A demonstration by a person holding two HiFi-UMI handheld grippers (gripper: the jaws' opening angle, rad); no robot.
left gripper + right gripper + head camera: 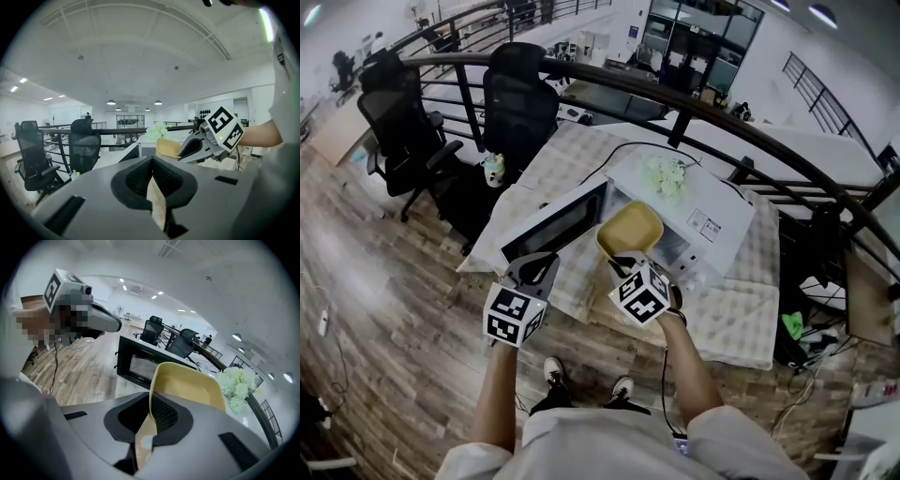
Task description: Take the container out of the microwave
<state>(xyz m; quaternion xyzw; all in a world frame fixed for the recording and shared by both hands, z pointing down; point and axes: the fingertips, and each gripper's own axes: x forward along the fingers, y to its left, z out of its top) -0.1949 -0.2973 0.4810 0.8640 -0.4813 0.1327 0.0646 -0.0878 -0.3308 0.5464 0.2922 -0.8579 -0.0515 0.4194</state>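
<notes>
1. The desk (741, 319), centre frame, wears a checked cloth under the boxy white microwave (712, 211). Its dark-glass door (558, 225) hangs open leftward, clearing the way.
2. The container (630, 230), a shallow, rounded yellow tub, sits mid-frame before the opening, apparently outside the cavity.
3. The right tool (622, 262) is clamped on its near rim, carrying it.
4. The left tool (534, 272), lower left, has its jaws drawn together on nothing.

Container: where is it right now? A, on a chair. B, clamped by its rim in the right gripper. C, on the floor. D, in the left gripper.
B: in the right gripper view, the right gripper has its jaws closed on the rim of the yellow container.
</notes>
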